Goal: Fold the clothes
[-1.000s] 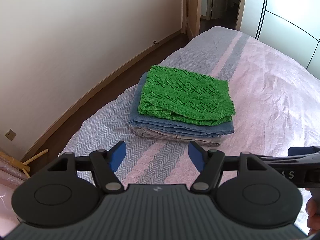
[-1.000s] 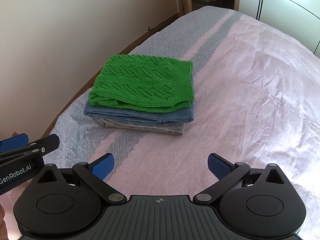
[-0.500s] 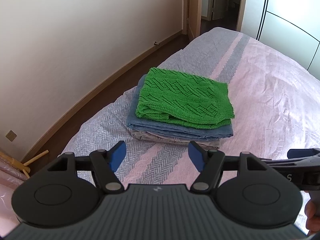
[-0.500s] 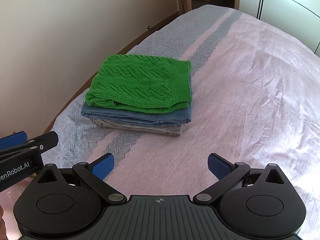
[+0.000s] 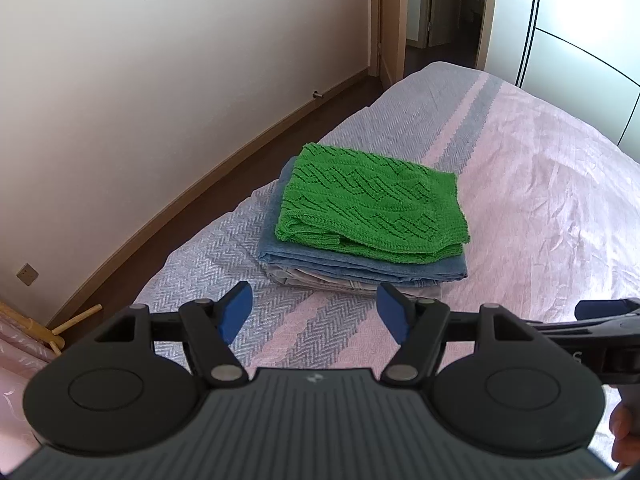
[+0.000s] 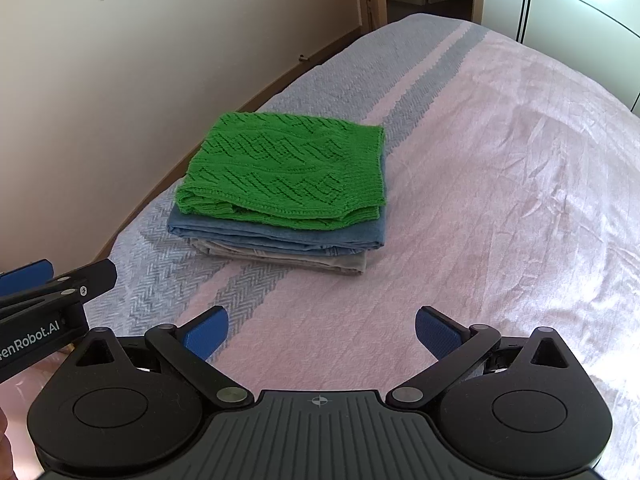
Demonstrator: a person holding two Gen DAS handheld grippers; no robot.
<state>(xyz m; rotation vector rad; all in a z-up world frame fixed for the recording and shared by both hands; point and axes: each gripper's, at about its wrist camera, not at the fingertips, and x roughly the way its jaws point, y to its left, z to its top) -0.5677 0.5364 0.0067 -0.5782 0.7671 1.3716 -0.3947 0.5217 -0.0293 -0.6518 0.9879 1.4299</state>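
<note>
The bed [image 6: 500, 168] carries a folded stack: green knit [image 6: 288, 168] on a blue piece [image 6: 280, 236] on a beige one [image 6: 280, 258], folded edges facing the cameras, long axis across the view, wall [image 5: 160, 100] beside; left gripper [image 5: 314, 312] and right gripper [image 6: 320, 330], jaws released and empty, hover just short of it

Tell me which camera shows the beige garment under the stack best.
Right wrist: the beige garment shows its whole front edge and right corner beneath the denim piece. Left wrist shows only a thin strip, partly behind the open left tool.
</note>
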